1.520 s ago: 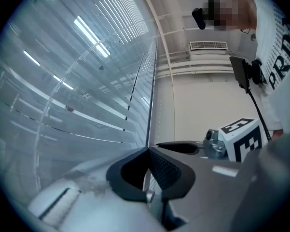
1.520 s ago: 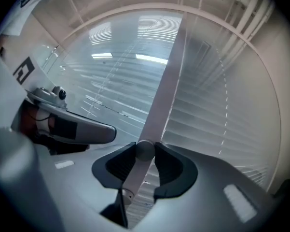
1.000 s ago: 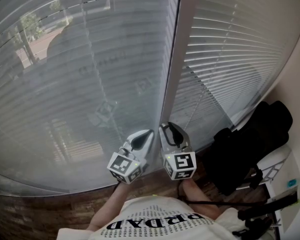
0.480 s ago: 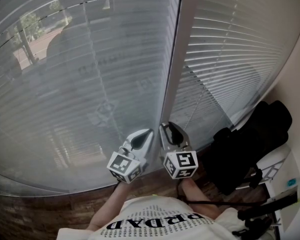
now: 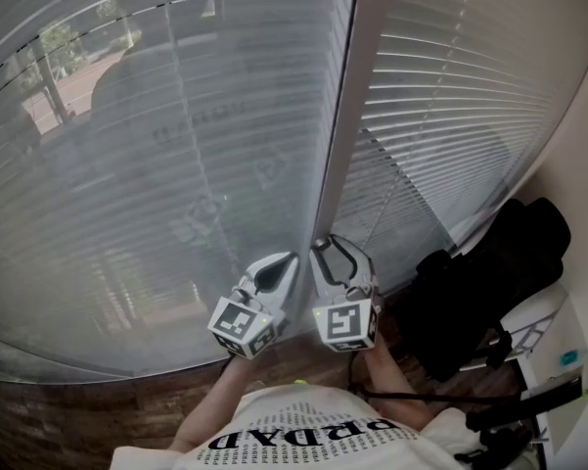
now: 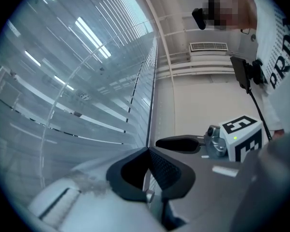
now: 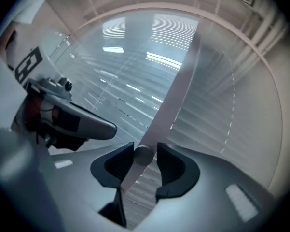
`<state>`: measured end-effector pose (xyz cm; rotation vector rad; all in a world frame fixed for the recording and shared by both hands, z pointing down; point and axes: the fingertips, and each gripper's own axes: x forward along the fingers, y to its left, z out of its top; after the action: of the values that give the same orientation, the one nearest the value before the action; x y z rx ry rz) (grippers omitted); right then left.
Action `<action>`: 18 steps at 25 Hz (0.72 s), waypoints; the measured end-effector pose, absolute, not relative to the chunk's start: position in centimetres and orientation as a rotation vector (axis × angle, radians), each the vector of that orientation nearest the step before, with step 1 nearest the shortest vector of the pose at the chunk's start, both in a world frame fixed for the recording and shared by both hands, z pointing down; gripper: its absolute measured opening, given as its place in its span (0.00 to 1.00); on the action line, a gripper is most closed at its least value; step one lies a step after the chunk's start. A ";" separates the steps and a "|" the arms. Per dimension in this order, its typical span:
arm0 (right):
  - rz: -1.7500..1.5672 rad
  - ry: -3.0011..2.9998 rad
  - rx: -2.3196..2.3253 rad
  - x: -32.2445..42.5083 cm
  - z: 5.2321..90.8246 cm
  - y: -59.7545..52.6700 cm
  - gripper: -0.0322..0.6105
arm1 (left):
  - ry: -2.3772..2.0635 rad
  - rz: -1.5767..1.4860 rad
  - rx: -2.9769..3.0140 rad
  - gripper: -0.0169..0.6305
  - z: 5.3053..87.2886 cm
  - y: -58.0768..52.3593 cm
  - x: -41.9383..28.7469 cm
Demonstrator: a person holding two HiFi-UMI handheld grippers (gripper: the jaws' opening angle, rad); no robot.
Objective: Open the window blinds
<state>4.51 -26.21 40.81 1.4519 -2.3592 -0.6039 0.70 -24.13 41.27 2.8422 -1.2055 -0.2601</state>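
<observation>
Here the blinds (image 5: 157,164) hang over the window on both sides of a pale post (image 5: 347,116). Low beside that post, the left gripper (image 6: 148,152) has its jaws pressed together. The right gripper (image 5: 338,248) has just been spreading its jaws. The round end of the blind rod (image 7: 144,155) sits between them, not pinched.
</observation>
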 end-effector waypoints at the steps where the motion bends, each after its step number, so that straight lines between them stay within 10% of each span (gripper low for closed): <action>1: -0.659 -2.319 1.432 4.3 40.8 -26.2 0.30 | -1.209 -0.254 2.836 0.02 41.2 -24.1 0.7; 18: -0.735 -2.264 1.404 4.2 41.6 -26.5 0.26 | -1.220 -0.256 2.822 0.02 41.6 -24.3 0.9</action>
<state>4.22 -26.51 41.64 1.4042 -2.2639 -0.7347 0.90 -24.29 41.60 2.8218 -1.2200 -0.2558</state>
